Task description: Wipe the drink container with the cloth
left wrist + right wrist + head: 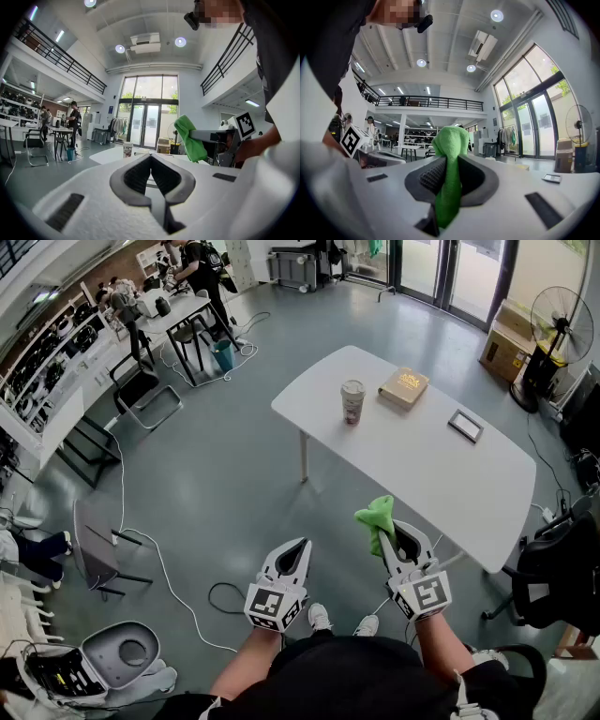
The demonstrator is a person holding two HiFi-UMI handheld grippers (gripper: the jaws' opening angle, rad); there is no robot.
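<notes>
1. My right gripper point(401, 538) pinches the green cloth point(377, 517); my left gripper point(296, 549) has its jaws together on nothing.
2. The drink container point(352, 401) stands upright on the white table point(422, 460), well ahead, seemingly lidded.
3. I'd steady it with the left first, then wipe lightly so it can't tip.

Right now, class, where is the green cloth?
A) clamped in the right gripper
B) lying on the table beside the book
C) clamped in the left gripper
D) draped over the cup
A: the cloth is pinched between the jaws of the right gripper, while the left gripper is shut with nothing in it.
</notes>
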